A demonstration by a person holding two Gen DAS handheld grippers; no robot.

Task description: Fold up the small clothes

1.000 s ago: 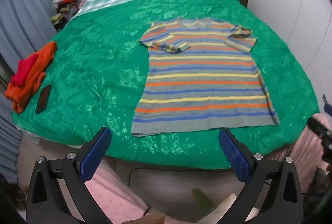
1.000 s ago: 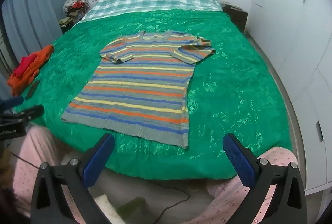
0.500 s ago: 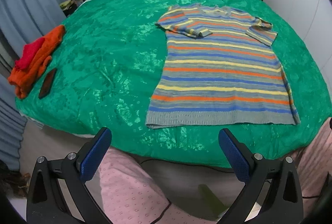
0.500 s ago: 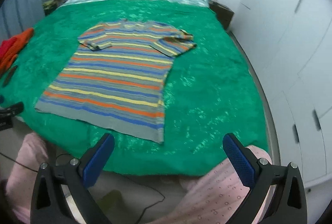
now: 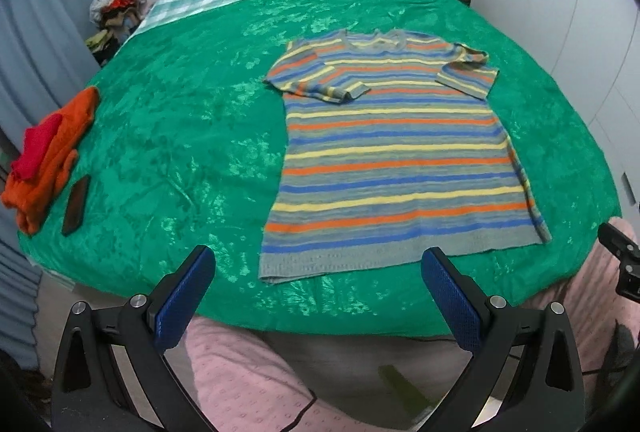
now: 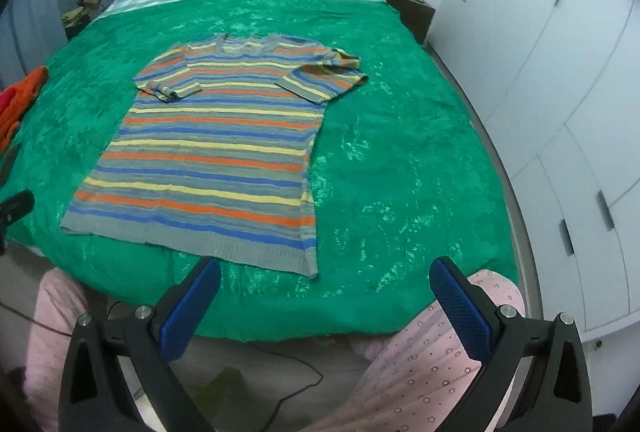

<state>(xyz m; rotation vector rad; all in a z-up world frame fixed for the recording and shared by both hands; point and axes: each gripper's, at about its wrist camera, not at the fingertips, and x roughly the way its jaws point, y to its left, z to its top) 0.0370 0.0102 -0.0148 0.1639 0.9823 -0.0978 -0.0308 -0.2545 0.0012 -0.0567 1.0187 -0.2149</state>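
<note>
green bedspread (image 5: 180, 120) is seen with the striped shirt (image 5: 396, 152) laid flat near its foot edge, left sleeve tucked in, folding judged barely begun, left gripper (image 5: 320, 296) and right gripper (image 6: 326, 306) both held wide apart and empty, hem corners to be pinched next, views shifted slightly since earlier.
</note>
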